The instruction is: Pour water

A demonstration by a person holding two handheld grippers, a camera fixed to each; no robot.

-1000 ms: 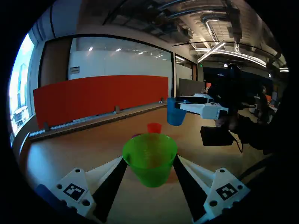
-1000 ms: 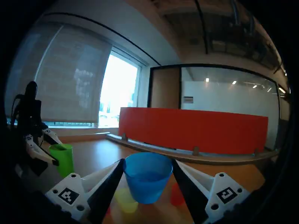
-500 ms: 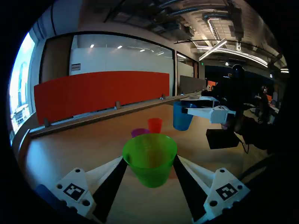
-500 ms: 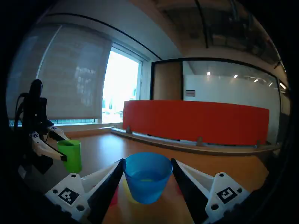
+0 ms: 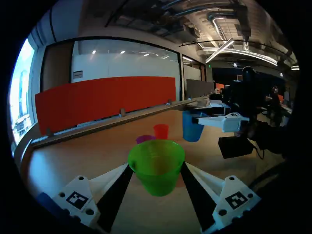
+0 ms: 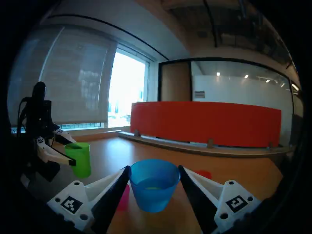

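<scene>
The left jaws clench the green cup (image 5: pixel 156 167); the right jaws clench the blue cup (image 6: pixel 154 185), upright, well apart to its right.

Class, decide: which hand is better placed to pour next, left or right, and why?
Right. The right tongs grip the blue cup, which seems to hold water. The left tongs grip the green cup, upright and apparently empty, so it suits receiving.
</scene>
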